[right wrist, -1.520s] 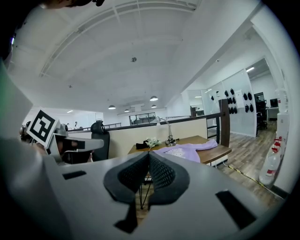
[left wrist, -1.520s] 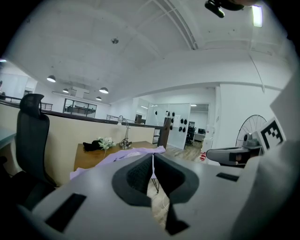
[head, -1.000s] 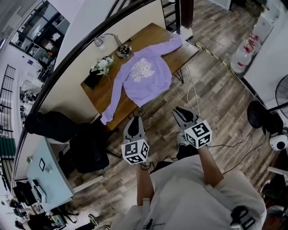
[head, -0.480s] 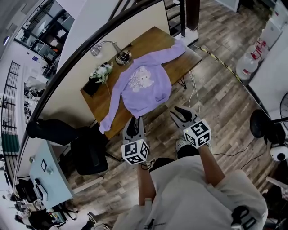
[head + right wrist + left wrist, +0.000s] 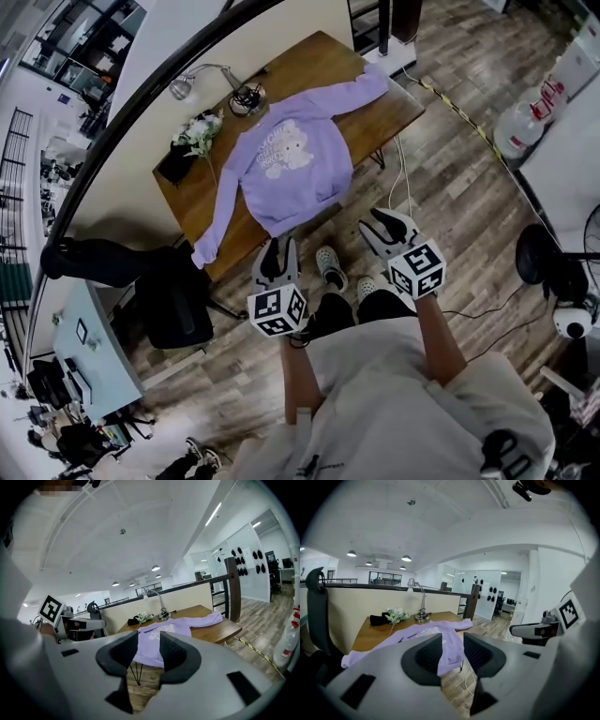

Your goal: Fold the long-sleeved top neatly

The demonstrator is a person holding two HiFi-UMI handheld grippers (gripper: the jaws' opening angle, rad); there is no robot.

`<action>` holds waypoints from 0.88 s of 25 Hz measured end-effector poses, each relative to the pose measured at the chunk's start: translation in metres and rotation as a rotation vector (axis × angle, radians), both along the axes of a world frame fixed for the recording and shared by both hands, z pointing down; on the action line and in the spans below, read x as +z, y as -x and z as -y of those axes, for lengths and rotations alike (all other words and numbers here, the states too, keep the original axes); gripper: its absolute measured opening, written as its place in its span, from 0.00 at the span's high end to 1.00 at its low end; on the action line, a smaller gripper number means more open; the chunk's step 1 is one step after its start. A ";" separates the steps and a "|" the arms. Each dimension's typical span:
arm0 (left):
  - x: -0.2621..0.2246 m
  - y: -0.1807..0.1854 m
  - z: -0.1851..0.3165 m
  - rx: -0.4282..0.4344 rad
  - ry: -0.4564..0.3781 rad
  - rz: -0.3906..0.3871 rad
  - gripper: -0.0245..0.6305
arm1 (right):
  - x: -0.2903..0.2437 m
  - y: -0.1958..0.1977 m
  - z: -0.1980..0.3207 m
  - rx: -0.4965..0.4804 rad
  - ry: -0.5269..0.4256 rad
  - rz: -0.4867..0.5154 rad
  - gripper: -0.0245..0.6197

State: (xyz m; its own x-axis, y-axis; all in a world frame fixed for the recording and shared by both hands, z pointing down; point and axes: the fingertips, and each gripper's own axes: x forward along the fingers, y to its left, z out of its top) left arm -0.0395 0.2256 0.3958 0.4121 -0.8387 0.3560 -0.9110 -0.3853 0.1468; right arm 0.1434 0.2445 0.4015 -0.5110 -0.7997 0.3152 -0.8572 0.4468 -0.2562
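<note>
The wooden desk (image 5: 309,66), a smooth brown slab on thin dark legs, stands across plank flooring from the person. The long-sleeved top (image 5: 286,164) lies on it face up: a soft lilac knit with a pale print on the chest, its ribbed hem drooping over the near edge, one sleeve trailing off the near-left corner and the other stretched to the far right. The step in hand looks like the approach, so the top is untouched and well apart from both tools. The left hand-held gripper (image 5: 279,244) and the right hand-held gripper (image 5: 382,221) are held out toward the hem; each has just been opening its ridged dark pads, and nothing stands between them. To do this well, it seems best to come in square to the desk, lift the overhanging hem back onto the wood first, and pinch only cloth at the seams, since a loose knit drags and bunches. A metal desk lamp (image 5: 246,97) and a small spray of white flowers (image 5: 197,136) sit at the far edge, near the collar, and should be left clear.
</note>
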 end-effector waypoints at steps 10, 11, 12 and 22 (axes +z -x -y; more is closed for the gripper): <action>0.021 0.012 0.077 -0.003 0.016 -0.064 0.74 | 0.014 0.022 0.066 -0.042 0.026 -0.071 0.72; 0.022 0.015 0.089 -0.004 0.016 -0.080 0.74 | 0.016 0.022 0.076 -0.042 0.030 -0.088 0.72; 0.024 0.020 0.102 -0.008 0.017 -0.093 0.74 | 0.018 0.022 0.086 -0.039 0.036 -0.102 0.72; 0.058 0.093 0.226 -0.065 0.093 -0.180 0.74 | 0.035 0.027 0.206 0.037 0.102 -0.147 0.73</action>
